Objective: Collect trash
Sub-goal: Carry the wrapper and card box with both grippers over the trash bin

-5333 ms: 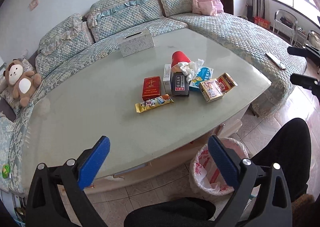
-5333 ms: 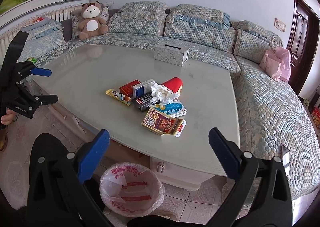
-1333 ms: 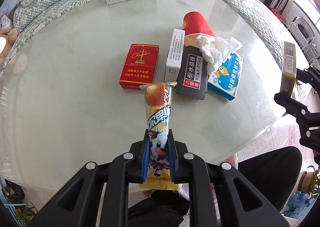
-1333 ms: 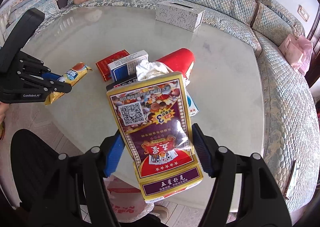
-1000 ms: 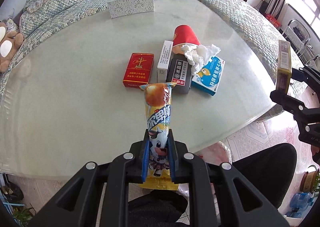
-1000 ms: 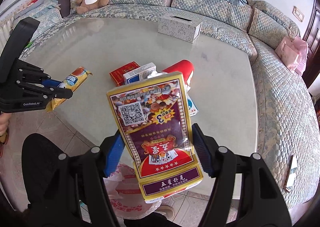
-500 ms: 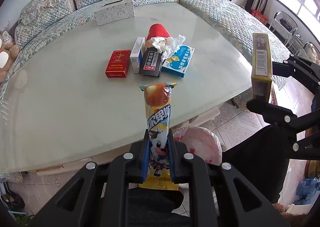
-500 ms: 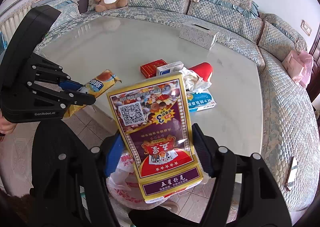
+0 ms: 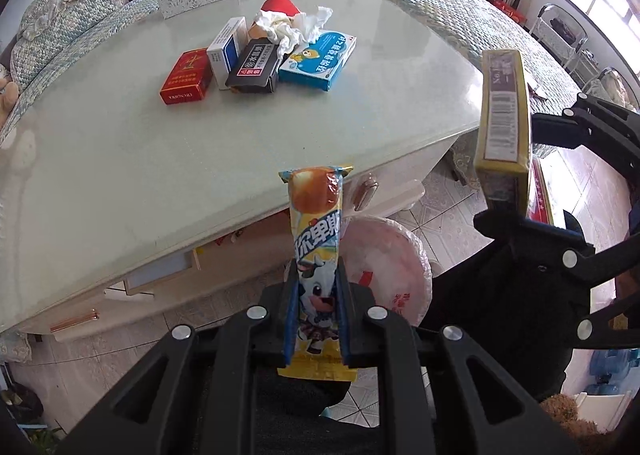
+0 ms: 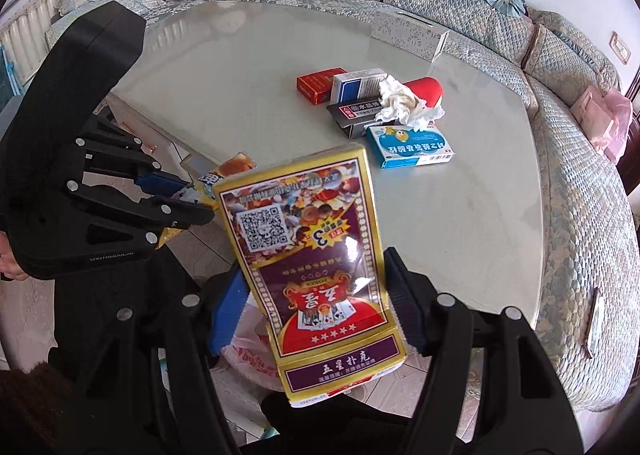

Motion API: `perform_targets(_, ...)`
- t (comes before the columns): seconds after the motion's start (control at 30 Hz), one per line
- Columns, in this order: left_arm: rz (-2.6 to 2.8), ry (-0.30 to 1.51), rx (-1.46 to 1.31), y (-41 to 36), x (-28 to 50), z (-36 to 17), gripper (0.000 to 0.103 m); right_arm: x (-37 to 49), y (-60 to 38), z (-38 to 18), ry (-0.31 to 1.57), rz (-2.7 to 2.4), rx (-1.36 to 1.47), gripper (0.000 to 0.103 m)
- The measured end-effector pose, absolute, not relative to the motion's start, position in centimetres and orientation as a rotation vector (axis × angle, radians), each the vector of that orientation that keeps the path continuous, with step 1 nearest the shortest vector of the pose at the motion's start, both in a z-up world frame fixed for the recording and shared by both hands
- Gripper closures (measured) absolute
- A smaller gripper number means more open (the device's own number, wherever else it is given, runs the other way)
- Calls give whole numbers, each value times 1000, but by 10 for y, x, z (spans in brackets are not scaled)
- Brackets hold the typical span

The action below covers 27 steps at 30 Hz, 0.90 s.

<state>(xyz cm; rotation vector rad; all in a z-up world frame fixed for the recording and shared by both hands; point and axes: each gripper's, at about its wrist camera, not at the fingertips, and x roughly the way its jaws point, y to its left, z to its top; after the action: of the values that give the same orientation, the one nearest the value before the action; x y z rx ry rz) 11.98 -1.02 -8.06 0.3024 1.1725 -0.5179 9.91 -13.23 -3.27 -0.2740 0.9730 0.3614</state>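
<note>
The left gripper (image 9: 317,309) clamps a yellow snack wrapper (image 9: 316,251) above the bagged trash bin (image 9: 386,267). At 3 o'clock, the right gripper (image 10: 316,305) grips a playing-card box (image 10: 310,251). Other trash sits on the counter (image 9: 120,159) at 12 o'clock.

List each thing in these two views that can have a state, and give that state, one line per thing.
left tool: shut on snack wrapper, lifted.
right tool: shut on playing-card box, held upright off the table.
trash bin: open, bag-lined, on the floor.
tissue: crumpled on the pile.
red cup: lying on its side.
blue medicine box: flat on the table.
</note>
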Motion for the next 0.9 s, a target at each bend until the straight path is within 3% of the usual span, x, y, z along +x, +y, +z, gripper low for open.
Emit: perform_targets(0.9, -586, 1297, 277, -32, 118, -200, 87, 104, -147, -151, 1110, 302, -154, 39)
